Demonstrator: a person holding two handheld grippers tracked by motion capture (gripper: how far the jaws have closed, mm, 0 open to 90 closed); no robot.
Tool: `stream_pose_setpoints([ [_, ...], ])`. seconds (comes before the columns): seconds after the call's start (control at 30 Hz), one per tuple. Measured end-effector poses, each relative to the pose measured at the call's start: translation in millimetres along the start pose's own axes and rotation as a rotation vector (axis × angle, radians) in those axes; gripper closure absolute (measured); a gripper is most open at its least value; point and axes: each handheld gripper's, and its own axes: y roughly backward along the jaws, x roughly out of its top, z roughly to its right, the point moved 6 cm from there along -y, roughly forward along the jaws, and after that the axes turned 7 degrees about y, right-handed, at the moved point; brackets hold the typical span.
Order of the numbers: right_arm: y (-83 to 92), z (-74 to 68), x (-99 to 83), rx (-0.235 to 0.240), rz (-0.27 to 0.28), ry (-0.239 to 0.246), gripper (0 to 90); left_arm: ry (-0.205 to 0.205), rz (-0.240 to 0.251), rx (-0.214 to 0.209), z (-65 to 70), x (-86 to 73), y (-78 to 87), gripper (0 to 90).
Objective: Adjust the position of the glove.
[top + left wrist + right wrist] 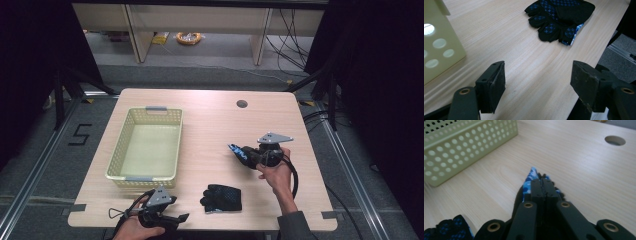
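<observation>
We work over a pale wooden worktop, and the biggest thing on it is the yellow-green perforated basket, standing bare toward our left. Nearer our edge, between our two hands, one black glove with blue dots lies flat, apart from the basket. A second glove, black with a blue patterned cuff, hangs off the surface in our right gripper; the right gripper view shows the fingers clenched tight on a fold of it, cloth bunched on both sides. Our left gripper rests at the near edge with its fingers spread wide and nothing between them, pointing toward the lying glove.

We judge the step in hand to be carrying the gripped glove to the basket. The next move calls for swinging the right hand leftward over the basket rim, high enough that the dangling cloth clears the wall, then releasing inside.
</observation>
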Motion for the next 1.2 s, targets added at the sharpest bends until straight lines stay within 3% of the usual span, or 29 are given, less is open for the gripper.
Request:
stream_pose_setpoints([
  [0.03,3.0,-0.8,3.3,0.004,0.021,-0.002,89.7,-0.003,-0.026,0.008,-2.0,-1.3,1.5,27.5],
  [0.13,12.5,-8.3,11.1,0.036,0.06,0.003,89.7,-0.02,-0.023,0.002,-2.8,-0.4,2.4,27.4],
  [0.17,15.9,-13.0,12.5,0.042,0.07,-0.017,89.7,-0.001,-0.006,0.004,-2.1,0.3,1.6,27.4],
  [0.23,22.1,-18.8,13.7,0.062,0.075,-0.002,89.7,0.007,0.006,-0.005,-1.5,1.5,1.7,27.2],
  [0.27,24.9,-23.5,13.7,0.089,0.074,-0.003,89.7,-0.01,-0.018,0.008,-4.1,0.9,3.3,27.2],
  [0.3,27.3,-29.7,14.3,0.104,0.082,-0.027,89.7,0.002,-0.013,0.009,-3.7,1.6,3.3,27.1],
  [0.33,29.7,-32.3,14.9,0.118,0.09,-0.011,89.7,-0.013,-0.014,0.012,-4.4,2.0,4.1,27.1],
  [0.43,34.3,-44.2,14.8,0.154,0.098,-0.013,89.7,0.016,0.01,-0.002,-1.8,3.3,3.1,26.8],
  [0.47,35.4,-47.3,14.6,0.164,0.1,0.002,89.7,0.015,0.009,-0.001,-2.1,3.5,3.4,26.8],
  [0.53,36.9,-57.3,13.8,0.198,0.104,-0.014,89.7,0.013,-0.01,0.01,-4.5,2.9,4.6,26.8],
  [0.57,37.3,-58.5,13.9,0.197,0.11,0.019,89.7,0.027,0.002,0.005,-3.4,3.8,3.9,26.8],
  [0.6,38.4,-62.2,13.2,0.208,0.101,0.019,89.7,0.025,0.023,-0.006,-2.5,5.1,3.0,26.7],
  [0.7,37.0,-68.8,12.0,0.228,0.098,0.038,89.7,0.019,0.015,0.001,-3.2,5.2,4.4,26.8],
  [0.73,35.8,-72.7,11.1,0.238,0.099,0.014,89.7,-0.004,0.003,-0.001,-4.4,5.3,5.6,26.8],
  [0.8,33.9,-76.0,10.4,0.256,0.095,0.043,89.7,-0.016,-0.005,0.007,-5.7,5.7,7.1,26.8],
  [0.83,32.5,-80.4,10.3,0.279,0.095,0.034,89.7,0.003,0.012,0.007,-4.9,6.5,5.8,26.8],
  [0.87,31.7,-81.6,10.4,0.281,0.096,0.058,89.6,0.02,0.022,-0.001,-3.5,7.0,5.1,26.7],
  [0.93,31.3,-86.8,9.5,0.301,0.085,0.065,89.6,0.022,0.019,-0.002,-3.4,6.3,4.6,26.7],
  [0.97,31.4,-90.0,8.7,0.309,0.08,0.045,89.6,0.028,0.018,0.0,-3.2,5.8,4.1,26.7],
  [1.0,29.3,-91.1,8.5,0.321,0.098,0.058,89.6,0.025,0.014,-0.001,-3.1,5.5,3.9,26.7],
  [1.07,29.2,-95.0,4.4,0.333,0.074,0.055,89.6,0.0,0.001,-0.004,-4.0,5.0,4.8,26.7],
  [1.1,27.7,-94.5,3.2,0.333,0.073,0.083,89.6,0.022,0.0,-0.005,-2.7,4.7,4.9,26.7],
  [1.13,28.6,-98.4,0.3,0.343,0.049,0.056,89.6,0.003,-0.002,-0.005,-3.9,5.3,5.6,26.7],
  [1.17,26.1,-97.8,-0.5,0.347,0.069,0.098,89.6,0.013,0.012,-0.003,-3.5,6.2,5.1,26.7],
  [1.2,26.6,-100.8,-3.1,0.354,0.054,0.077,89.6,0.016,0.02,-0.004,-3.5,6.6,4.7,26.7],
])
